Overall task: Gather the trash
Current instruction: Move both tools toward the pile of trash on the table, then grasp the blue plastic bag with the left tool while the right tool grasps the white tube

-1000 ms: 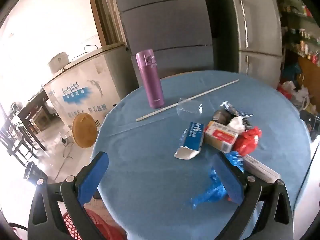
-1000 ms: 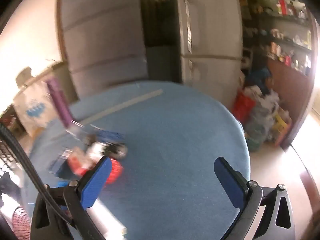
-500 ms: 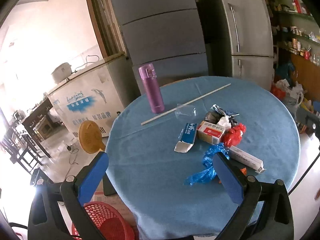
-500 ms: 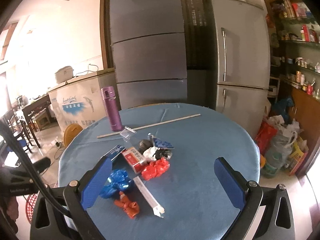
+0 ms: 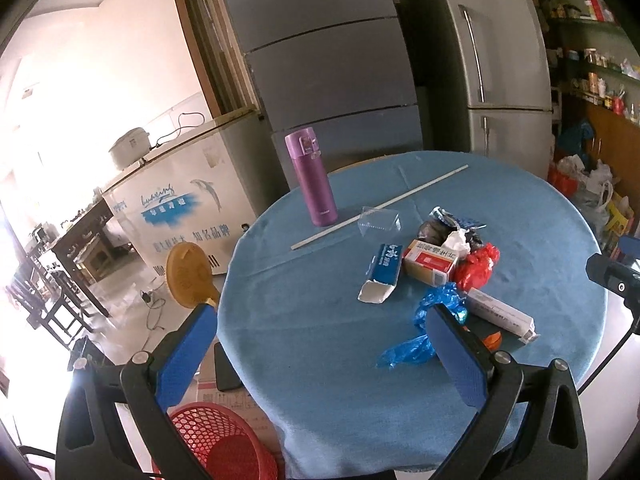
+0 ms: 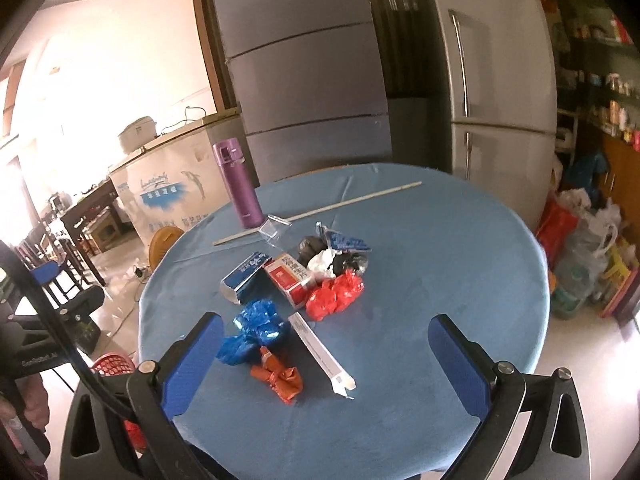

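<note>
Left gripper [image 5: 320, 354] and right gripper [image 6: 324, 364] both hover with fingers spread wide, empty.

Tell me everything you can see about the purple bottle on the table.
The purple bottle is a tall, slim flask with a matt, metal-looking body and a flip-top lid, shut. It stands upright on the blue tablecloth near the far left edge of the round table, apart from the trash pile. A long white stick lies just in front of its base; whether they touch is unclear. Small print near the bottom is unreadable.
</note>
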A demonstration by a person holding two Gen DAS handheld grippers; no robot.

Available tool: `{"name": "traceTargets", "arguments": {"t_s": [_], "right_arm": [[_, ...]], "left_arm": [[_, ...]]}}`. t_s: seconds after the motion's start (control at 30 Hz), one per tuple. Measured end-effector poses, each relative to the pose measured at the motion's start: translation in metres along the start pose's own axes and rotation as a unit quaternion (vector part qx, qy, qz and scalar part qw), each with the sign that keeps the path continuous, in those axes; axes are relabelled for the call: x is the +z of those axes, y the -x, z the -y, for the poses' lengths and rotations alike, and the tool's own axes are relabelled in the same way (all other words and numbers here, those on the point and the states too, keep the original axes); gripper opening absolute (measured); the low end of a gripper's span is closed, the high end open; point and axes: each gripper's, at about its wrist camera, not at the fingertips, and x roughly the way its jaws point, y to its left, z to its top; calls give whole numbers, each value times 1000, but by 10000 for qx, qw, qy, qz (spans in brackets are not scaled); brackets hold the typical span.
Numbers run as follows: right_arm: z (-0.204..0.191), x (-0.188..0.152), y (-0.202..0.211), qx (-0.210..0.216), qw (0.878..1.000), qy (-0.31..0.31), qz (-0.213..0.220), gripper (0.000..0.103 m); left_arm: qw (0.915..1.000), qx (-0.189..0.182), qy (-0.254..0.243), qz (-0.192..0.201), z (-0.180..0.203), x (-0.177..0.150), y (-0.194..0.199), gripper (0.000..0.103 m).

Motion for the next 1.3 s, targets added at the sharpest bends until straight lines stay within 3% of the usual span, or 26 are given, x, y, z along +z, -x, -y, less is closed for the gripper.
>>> {"name": "traceTargets", "arguments": {"t_s": [0.23, 0.37, 0.47, 0.53, 0.7, 0.8, 0.93, 1.1, 1.17, 1.23, 1.3], "right_arm": [[11, -3, -18, 128, 9996, -174, -187, 103], [15, -9, -32, 215, 9991, -183, -306, 102], [19, -15, -49, 352, 9980, -225, -481, 93], [23, -20, -64, 440, 9964, -261, -671, 79], [27, -30, -106, 711, 9902, -335, -1153, 69], [23, -34, -125, 818, 9875, -235, -1329, 69], [26, -38, -153, 1016, 9815, -322, -1589, 47], [29, -39, -168, 1282, 9764, -465, -1673, 42], [26, -40, -169, 1324, 9750, -420, -1734, 41], [25, -41, -169, 1357, 9726, -438, -1835, 41], [23, -40, -167, 1341, 9731, -381, -1835, 42]], "left_arm": [[9998, -7, -89, -162, 7, 2, -18, 103], [9990, -222, -138, -367, 12, -1, -36, 103], [9954, -624, 0, -726, 12, -8, -58, 103], [9922, -758, 38, -985, 13, -15, -75, 103], [9796, -1182, 235, -1611, 17, -35, -116, 103], [9708, -1538, 343, -1808, 21, -34, -127, 103], [9644, -1803, 213, -1920, 34, -33, -141, 103], [9522, -2222, -144, -2090, 58, -35, -159, 102], [9492, -2424, -101, -2006, 66, -36, -166, 97], [9442, -2485, -185, -2152, 72, -40, -173, 73], [9377, -2593, -192, -2305, 74, -46, -178, 57]]}}
